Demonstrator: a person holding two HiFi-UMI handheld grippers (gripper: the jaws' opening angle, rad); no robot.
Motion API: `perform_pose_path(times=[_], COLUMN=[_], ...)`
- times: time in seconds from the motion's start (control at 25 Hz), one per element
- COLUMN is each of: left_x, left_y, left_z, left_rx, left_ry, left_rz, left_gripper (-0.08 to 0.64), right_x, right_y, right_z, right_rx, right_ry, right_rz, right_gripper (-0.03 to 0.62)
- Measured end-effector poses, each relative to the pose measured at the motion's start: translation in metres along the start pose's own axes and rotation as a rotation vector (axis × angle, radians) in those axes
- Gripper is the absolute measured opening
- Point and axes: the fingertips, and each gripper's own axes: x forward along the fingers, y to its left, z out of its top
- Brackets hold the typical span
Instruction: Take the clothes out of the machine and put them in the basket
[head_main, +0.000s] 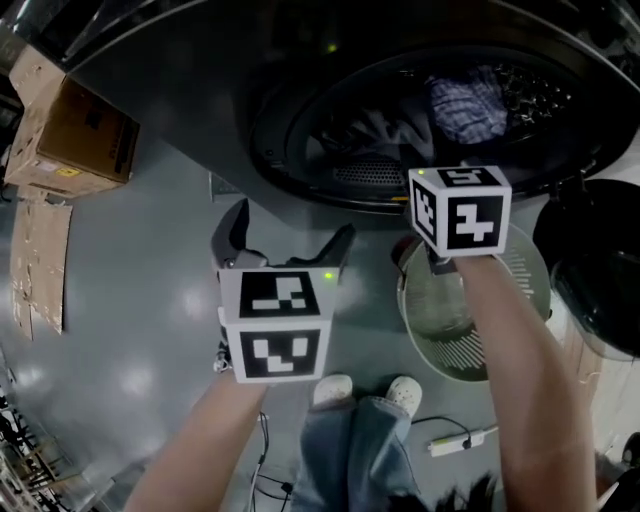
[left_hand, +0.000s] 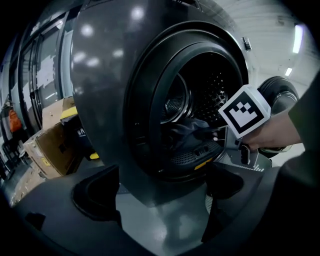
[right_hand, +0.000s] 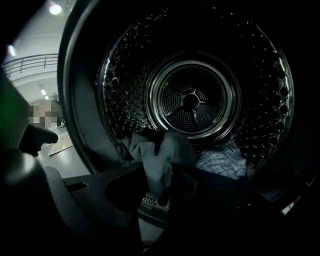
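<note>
The machine's round opening (head_main: 300, 150) shows at the top of the head view. In the drum lie a grey garment (right_hand: 160, 155) at the front lip and a blue plaid garment (right_hand: 225, 160) further right. My right gripper (right_hand: 160, 187) reaches into the opening and is shut on a fold of the grey garment. From the head view only its marker cube (head_main: 460, 210) shows; the jaws are hidden beneath it. My left gripper (head_main: 285, 245) hovers over the floor in front of the machine, open and empty. The white slotted basket (head_main: 520, 290) stands on the floor under my right arm.
The machine's dark door (head_main: 595, 260) hangs open at the right, next to the basket. A cardboard box (head_main: 75, 135) and flattened cardboard (head_main: 40, 260) lie at the left. A power strip with its cable (head_main: 455, 440) lies near the person's shoes (head_main: 370, 390).
</note>
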Motion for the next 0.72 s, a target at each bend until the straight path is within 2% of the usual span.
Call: perform_pose_path(times=[0.32, 0.72], left_x=[-0.02, -0.026], left_y=[-0.024, -0.047], left_z=[0.018, 0.04], left_rx=[0.025, 0.061], left_ry=[0.028, 0.037], left_rz=[-0.015, -0.033], left_gripper=[0.543, 0.529], right_x=[-0.068, -0.142], right_y=[0.01, 0.002], right_z=[0.003, 0.006], right_rx=[-0.038, 0.008], right_ry=[0.025, 0.029], right_rz=[0.071, 0.108], right_gripper=[0.091, 0.091])
